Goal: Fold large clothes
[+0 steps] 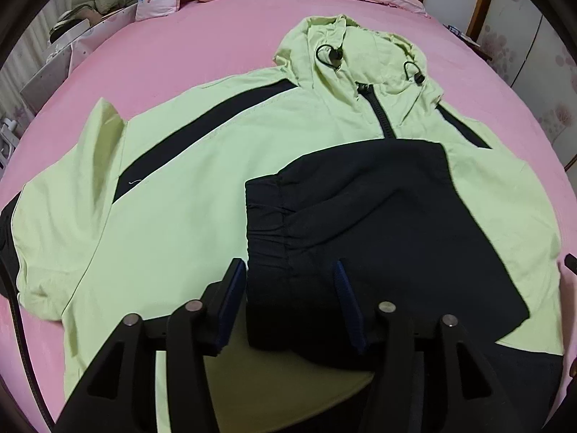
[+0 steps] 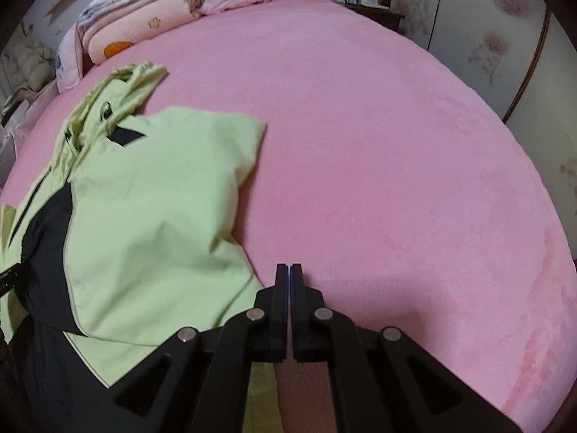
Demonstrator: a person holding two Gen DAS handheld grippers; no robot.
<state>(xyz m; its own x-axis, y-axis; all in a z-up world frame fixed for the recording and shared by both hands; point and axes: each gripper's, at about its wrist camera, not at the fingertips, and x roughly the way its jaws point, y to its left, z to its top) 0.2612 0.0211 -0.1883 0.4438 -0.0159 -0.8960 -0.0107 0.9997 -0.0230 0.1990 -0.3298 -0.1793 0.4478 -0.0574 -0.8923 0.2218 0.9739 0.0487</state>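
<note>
We see the green-and-black hooded jacket (image 1: 180, 166) spread on the pink bed (image 1: 202, 47), its black sleeve (image 1: 360, 216) folded across the chest. Our left gripper (image 1: 288, 299) straddles that sleeve's cuff, jaws parted. Our right gripper (image 2: 289, 288), clenched empty, hovers beside the jacket's edge.

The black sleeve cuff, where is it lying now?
In the left wrist view the black sleeve cuff lies folded across the green jacket, below its zipper, just ahead of the open left gripper.
</note>
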